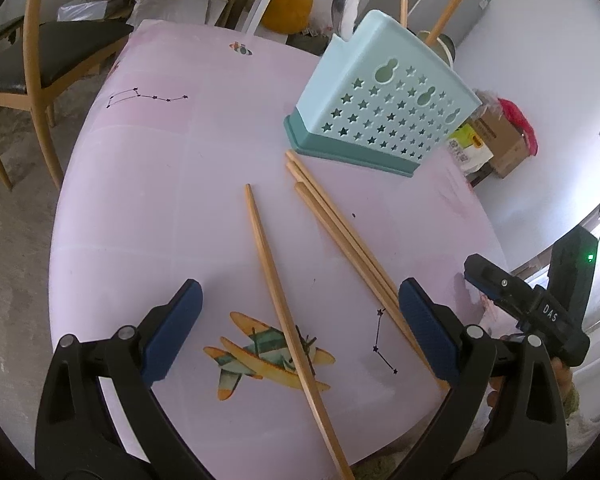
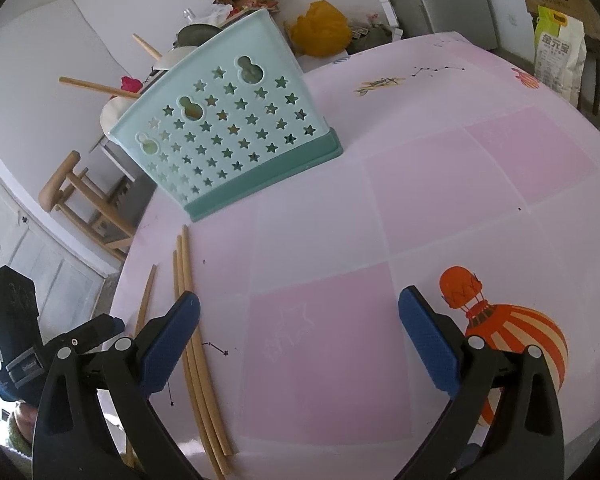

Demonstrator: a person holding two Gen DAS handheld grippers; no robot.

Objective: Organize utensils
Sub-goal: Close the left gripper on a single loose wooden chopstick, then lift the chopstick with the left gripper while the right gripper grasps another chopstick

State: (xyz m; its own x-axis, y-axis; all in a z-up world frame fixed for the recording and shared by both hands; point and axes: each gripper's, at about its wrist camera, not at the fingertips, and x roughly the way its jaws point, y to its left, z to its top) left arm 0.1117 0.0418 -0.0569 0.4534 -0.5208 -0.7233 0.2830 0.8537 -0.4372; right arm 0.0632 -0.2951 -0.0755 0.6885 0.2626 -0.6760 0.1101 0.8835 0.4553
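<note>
From the left wrist view, the left tool (image 1: 300, 332) hangs spread wide and empty over the pink surface (image 1: 140, 200), with a single chopstick (image 1: 284, 312) lying loose between its blue pads and running across the printed airplane (image 1: 260, 356). A bundle of three chopsticks (image 1: 340, 232) lies side by side just to the right, their far tips close to the base of the pale blue utensil holder (image 1: 380, 108), which stands upright and already carries chopsticks and a spoon (the spoon's handle hidden inside). The right tool (image 1: 520, 300) shows at the right edge. From the right wrist view, the right tool (image 2: 300, 336) is likewise spread wide with nothing in it, above bare surface (image 2: 420, 184); the three chopsticks (image 2: 188, 304) pass under its left pad, the lone chopstick (image 2: 146, 300) lies further left, and the holder (image 2: 228, 132) stands beyond them. The step in hand looks like picking up a remaining chopstick, most likely by the left tool. The next move calls for lowering until the pads straddle the stick, closing squarely across its thin shaft, then lifting and tipping it upright into the holder's open top.
</note>
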